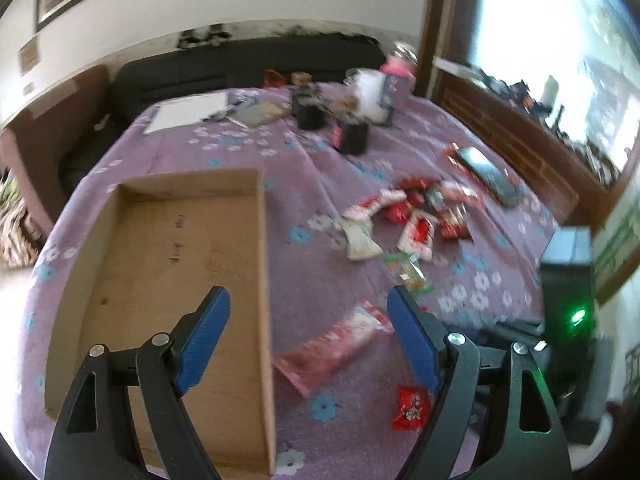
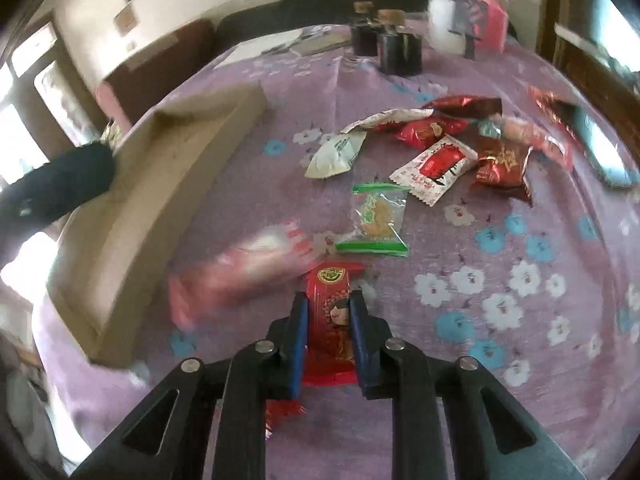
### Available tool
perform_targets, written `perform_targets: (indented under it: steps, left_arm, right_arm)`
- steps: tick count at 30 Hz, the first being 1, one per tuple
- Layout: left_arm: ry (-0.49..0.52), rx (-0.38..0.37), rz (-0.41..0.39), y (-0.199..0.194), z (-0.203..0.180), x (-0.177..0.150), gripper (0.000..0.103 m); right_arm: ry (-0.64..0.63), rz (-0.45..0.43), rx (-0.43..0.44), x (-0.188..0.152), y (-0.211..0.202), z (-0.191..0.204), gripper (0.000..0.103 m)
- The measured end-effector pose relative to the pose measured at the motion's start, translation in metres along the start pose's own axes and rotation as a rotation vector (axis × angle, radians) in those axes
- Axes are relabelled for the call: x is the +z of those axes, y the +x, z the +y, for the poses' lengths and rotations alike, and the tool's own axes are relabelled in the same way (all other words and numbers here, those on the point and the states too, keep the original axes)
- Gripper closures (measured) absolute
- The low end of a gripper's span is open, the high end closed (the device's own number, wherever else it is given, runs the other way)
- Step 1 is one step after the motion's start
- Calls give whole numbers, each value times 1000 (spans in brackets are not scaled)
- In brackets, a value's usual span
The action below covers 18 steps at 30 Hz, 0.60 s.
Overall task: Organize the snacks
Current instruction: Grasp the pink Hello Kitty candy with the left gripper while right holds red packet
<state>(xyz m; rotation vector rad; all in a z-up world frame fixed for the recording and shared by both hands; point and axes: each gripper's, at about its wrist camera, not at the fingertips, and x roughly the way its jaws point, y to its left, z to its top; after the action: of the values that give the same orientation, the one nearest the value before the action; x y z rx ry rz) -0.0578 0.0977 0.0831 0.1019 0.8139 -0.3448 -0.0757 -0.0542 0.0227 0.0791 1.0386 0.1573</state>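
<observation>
An empty brown cardboard tray (image 1: pixel 160 264) lies on the purple flowered cloth; it also shows in the right wrist view (image 2: pixel 168 184). My left gripper (image 1: pixel 308 300) is open and empty above the tray's right wall. A long pink packet (image 1: pixel 332 348) lies just right of the tray and shows blurred in the right wrist view (image 2: pixel 244 272). My right gripper (image 2: pixel 328 304) is shut on a red snack packet (image 2: pixel 332 320) with a face printed on it. A heap of red and white packets (image 1: pixel 416 216) lies further right. A clear packet with green ends (image 2: pixel 378 216) lies ahead of my right gripper.
Black jars (image 1: pixel 352 136), a white cup (image 1: pixel 370 92) and papers (image 1: pixel 188 112) stand at the table's far side. A phone (image 1: pixel 488 174) lies at the right. A small red packet (image 1: pixel 412 408) lies near the front edge. A black box with a green light (image 1: pixel 568 300) stands beside the table.
</observation>
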Motion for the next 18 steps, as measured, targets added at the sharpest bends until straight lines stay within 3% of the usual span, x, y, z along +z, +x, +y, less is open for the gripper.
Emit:
perform_targets:
  steps: [4, 9, 12, 14, 16, 17, 18]
  left_arm:
    - [134, 1, 50, 22, -25, -5, 22]
    - [359, 59, 144, 55, -47, -15, 22]
    - [430, 100, 212, 71, -51, -22, 22]
    - [421, 80, 219, 70, -50, -21, 24]
    - [357, -13, 261, 69, -44, -19, 58]
    - [307, -82, 288, 69, -41, -19, 81]
    - [289, -87, 294, 69, -43, -19, 81]
  right_arm:
    - [1, -11, -38, -13, -13, -28, 83]
    - [32, -11, -29, -22, -25, -57, 83]
    - [33, -13, -18, -21, -25, -60, 83]
    - [27, -17, -17, -22, -25, -59, 82]
    - [27, -19, -8, -23, -26, -60, 82]
    - [28, -19, -1, -23, -26, -61, 82]
    - [30, -20, 3, -25, -27, -60, 83]
